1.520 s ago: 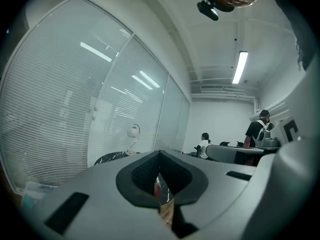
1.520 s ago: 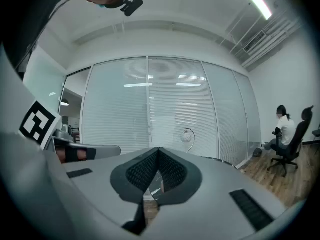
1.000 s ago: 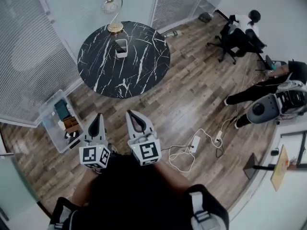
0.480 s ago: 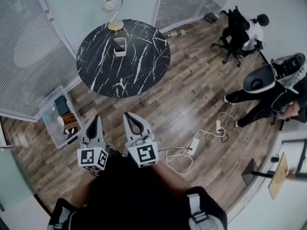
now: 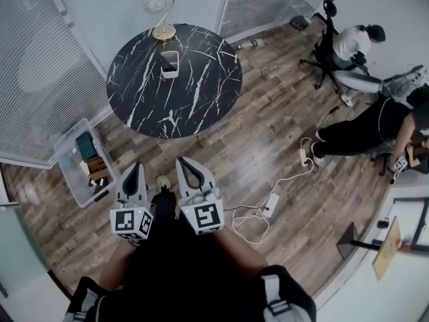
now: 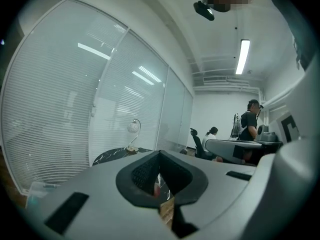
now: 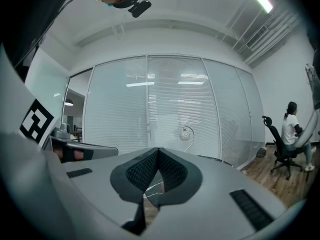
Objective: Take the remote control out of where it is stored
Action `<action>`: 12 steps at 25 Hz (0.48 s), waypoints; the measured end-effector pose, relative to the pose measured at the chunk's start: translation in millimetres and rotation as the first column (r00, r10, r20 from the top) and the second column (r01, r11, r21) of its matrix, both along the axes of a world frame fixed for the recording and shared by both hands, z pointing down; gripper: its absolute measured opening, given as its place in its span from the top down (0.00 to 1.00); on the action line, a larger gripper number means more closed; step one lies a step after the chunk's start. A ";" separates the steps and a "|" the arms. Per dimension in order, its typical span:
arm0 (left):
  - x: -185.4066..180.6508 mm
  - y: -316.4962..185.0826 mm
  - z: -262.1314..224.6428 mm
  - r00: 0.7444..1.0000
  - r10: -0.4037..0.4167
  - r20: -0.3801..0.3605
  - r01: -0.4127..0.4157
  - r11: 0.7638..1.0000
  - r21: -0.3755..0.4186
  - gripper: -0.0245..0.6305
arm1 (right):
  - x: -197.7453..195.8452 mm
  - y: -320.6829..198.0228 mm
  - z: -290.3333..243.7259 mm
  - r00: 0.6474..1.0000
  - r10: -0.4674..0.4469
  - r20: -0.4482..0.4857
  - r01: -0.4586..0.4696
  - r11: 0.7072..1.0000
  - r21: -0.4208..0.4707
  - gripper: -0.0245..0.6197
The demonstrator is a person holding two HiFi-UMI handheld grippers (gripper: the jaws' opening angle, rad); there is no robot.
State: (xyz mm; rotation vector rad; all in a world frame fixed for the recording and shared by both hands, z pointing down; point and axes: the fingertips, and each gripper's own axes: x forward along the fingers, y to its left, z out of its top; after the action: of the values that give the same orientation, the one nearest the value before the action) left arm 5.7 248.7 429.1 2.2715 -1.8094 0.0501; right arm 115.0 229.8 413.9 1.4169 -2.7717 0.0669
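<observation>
The remote control (image 5: 167, 62) is a dark slab standing in a small white holder (image 5: 170, 73) on the round black marble table (image 5: 194, 92), near its far side. Both grippers are held low, close to the person's body and well short of the table. In the head view my left gripper (image 5: 135, 167) has its jaws together with nothing in them. My right gripper (image 5: 181, 159) beside it is also shut and empty. In the left gripper view the left gripper (image 6: 160, 152) points toward the table, and in the right gripper view the right gripper (image 7: 158, 149) does too.
A gold-footed lamp (image 5: 159, 9) stands at the table's far edge. A clear plastic box (image 5: 79, 165) of items sits on the wood floor at left. A power strip with white cables (image 5: 271, 204) lies at right. People and an office chair (image 5: 328, 29) are at far right.
The people at the right have shifted places and the view has drifted slightly. A shoe now shows between the grippers. Both grippers stay shut and in about the same place.
</observation>
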 end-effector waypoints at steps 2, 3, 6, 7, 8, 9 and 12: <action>-4.9 -15.5 -1.7 1.000 0.011 0.006 -0.011 1.000 0.014 0.96 | -5.0 -10.1 1.3 1.000 0.016 -0.010 -0.016 1.000 -0.003 0.96; -8.0 -22.6 -3.0 1.000 0.018 0.005 -0.018 1.000 0.020 0.96 | -7.9 -14.6 1.0 1.000 0.024 -0.011 -0.024 1.000 -0.004 0.96; -20.1 -42.8 -6.7 0.999 0.038 0.001 -0.038 0.999 0.038 0.96 | -18.3 -28.0 2.2 0.999 0.047 -0.021 -0.047 0.999 -0.012 0.96; -24.8 -49.9 -7.7 0.999 0.041 0.000 -0.041 0.998 0.042 0.96 | -21.9 -34.0 3.3 0.998 0.054 -0.025 -0.055 0.998 -0.015 0.96; -29.6 -56.4 -8.9 0.999 0.045 -0.002 -0.045 0.998 0.046 0.96 | -25.4 -40.1 3.6 0.998 0.063 -0.025 -0.064 0.998 -0.016 0.96; -34.6 -62.1 -10.8 0.999 0.049 -0.004 -0.049 0.997 0.051 0.96 | -29.2 -45.8 2.7 0.997 0.073 -0.025 -0.073 0.997 -0.015 0.96; -50.5 -78.8 -16.9 0.998 0.068 -0.008 -0.067 0.996 0.062 0.96 | -44.5 -60.8 -4.2 0.996 0.091 -0.027 -0.091 0.996 0.000 0.96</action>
State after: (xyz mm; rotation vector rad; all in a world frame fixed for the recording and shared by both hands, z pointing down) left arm -44.8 169.8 412.3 2.3710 -1.7520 -0.0060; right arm 70.5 169.0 409.6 1.5315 -2.6849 0.0512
